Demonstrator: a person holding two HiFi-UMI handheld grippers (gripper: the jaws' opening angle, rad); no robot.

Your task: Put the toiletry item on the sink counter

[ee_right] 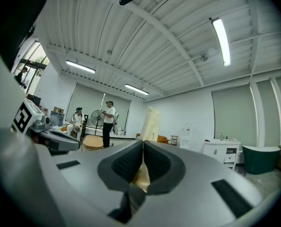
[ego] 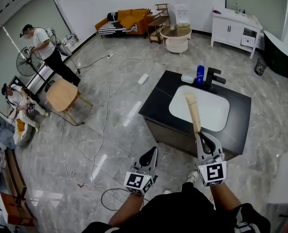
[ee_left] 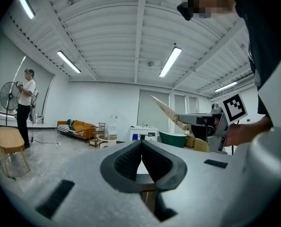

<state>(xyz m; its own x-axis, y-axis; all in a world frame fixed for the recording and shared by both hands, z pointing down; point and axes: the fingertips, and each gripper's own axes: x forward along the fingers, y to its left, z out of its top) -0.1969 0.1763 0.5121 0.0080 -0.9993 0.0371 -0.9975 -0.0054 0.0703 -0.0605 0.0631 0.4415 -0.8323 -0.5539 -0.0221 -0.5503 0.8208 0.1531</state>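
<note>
My right gripper (ego: 201, 136) is shut on the lower end of a long flat beige toiletry tube (ego: 193, 111). The tube sticks out forward over the white basin (ego: 212, 113) of the black sink counter (ego: 158, 101). In the right gripper view the tube (ee_right: 151, 124) rises from between the closed jaws (ee_right: 143, 151). My left gripper (ego: 152, 153) hangs shut and empty, left of the counter over the floor. In the left gripper view its jaws (ee_left: 141, 148) meet with nothing between them, and the tube (ee_left: 166, 109) shows off to the right.
A blue bottle (ego: 200, 74), a black faucet (ego: 214, 76) and a white dish (ego: 187, 78) stand at the counter's far edge. Cables (ego: 103, 130) trail across the floor. A wooden chair (ego: 61, 93), a fan and two people are at the left. A white cabinet (ego: 233, 28) stands at the back.
</note>
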